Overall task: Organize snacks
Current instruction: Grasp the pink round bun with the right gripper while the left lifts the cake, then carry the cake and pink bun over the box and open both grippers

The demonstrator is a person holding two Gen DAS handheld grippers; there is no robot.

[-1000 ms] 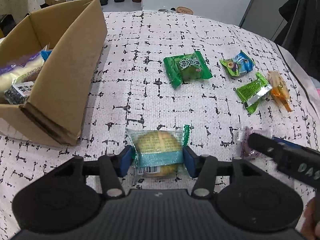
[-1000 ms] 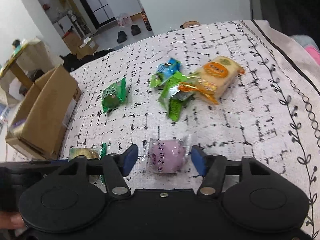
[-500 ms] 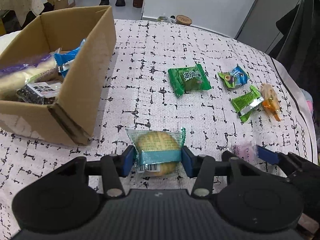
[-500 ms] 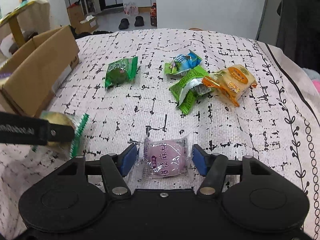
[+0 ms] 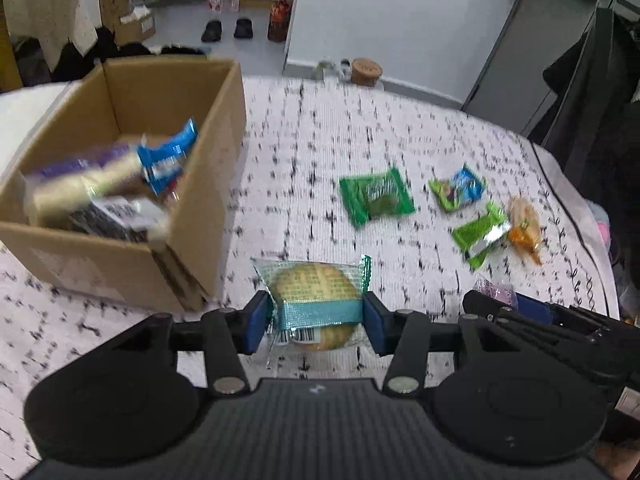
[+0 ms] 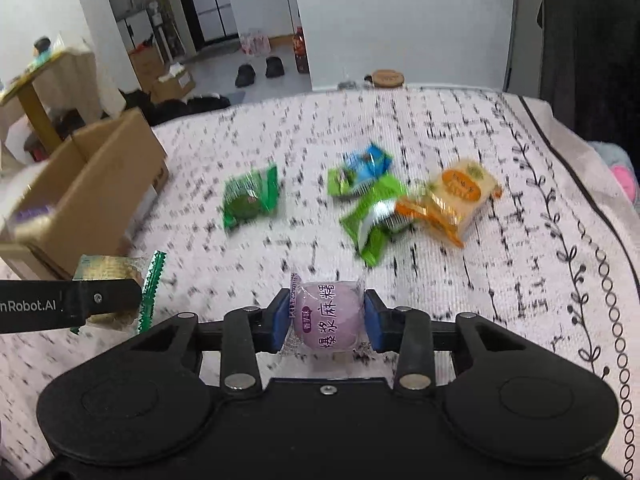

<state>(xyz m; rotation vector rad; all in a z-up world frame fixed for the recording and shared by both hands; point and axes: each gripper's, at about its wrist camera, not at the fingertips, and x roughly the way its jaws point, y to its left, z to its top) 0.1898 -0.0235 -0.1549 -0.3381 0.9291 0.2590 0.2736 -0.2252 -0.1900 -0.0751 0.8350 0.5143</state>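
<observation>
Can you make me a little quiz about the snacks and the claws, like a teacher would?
1. True or false: the left claw is shut on a purple snack.
2. Which claw grips the purple snack? A left, B right, C neither.
3. Fill in: the cardboard box with snacks inside stands on the ____ side of the tablecloth in the left wrist view.

Key: 1 false, it pinches the round yellow cake in clear wrap. 2 B, the right claw, whose jaws have just been closing on it. 3 left.
</observation>
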